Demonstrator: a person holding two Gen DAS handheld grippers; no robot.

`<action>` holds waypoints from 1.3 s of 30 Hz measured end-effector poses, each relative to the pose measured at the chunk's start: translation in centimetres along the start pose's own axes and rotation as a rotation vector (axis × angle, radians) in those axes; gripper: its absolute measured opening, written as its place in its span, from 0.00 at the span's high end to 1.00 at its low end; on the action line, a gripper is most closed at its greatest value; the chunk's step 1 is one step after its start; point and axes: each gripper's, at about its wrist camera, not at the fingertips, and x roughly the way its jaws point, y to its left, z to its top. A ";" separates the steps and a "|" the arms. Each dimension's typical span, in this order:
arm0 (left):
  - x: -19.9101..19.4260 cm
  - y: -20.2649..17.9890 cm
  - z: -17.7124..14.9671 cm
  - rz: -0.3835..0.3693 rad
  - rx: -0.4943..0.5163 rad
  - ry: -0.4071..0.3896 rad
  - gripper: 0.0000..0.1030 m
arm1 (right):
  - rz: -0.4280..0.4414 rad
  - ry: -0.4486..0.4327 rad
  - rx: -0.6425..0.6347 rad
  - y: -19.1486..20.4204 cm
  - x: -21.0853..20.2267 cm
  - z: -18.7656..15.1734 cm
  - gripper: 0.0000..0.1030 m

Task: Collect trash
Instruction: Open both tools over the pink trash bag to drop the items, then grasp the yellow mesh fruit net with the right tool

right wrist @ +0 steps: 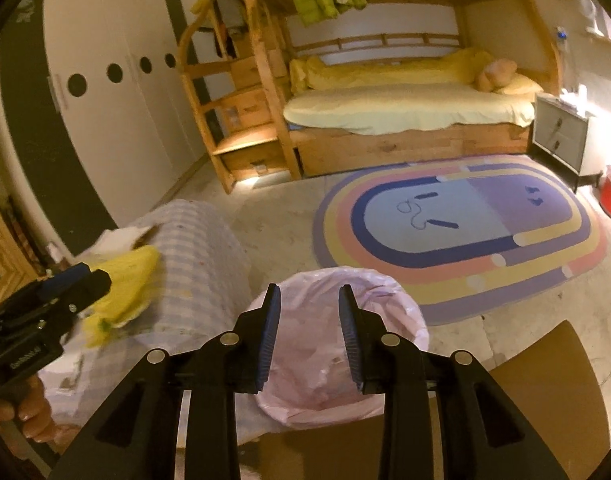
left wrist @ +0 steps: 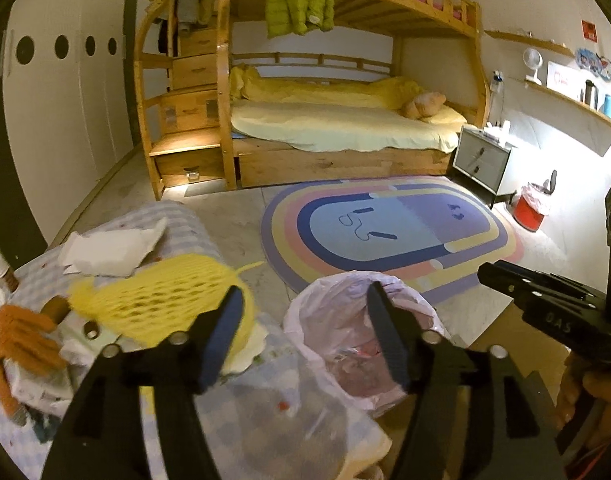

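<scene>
Left gripper (left wrist: 301, 304): jaws wide apart, nothing between the pads, pointing forward and down. Right gripper (right wrist: 309, 304): jaws partly apart, narrower gap than left, also empty, same downward tilt. Both side by side, near each other. A hand (left wrist: 585, 396) grips the right handle; fingers (right wrist: 29, 416) wrap the left one.

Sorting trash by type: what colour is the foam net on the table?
Yellow; the foam net shows best in the left wrist view.

I see the lined bin (right wrist: 337, 364) on the floor right of the cluttered table (left wrist: 193, 232), the rug (right wrist: 461, 232) beyond it, the bunk bed (left wrist: 345, 128) behind.
</scene>
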 end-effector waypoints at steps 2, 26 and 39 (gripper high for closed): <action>-1.5 1.0 -0.3 0.007 -0.015 -0.004 0.29 | 0.029 -0.001 -0.017 1.3 -0.9 -0.1 0.67; -14.6 17.5 -8.5 0.390 -0.262 -0.035 0.27 | 0.248 0.052 -0.341 18.8 -1.2 -2.7 0.40; -12.2 20.2 -9.8 0.435 -0.288 0.025 0.27 | 0.113 0.037 -0.289 17.8 4.5 0.1 0.31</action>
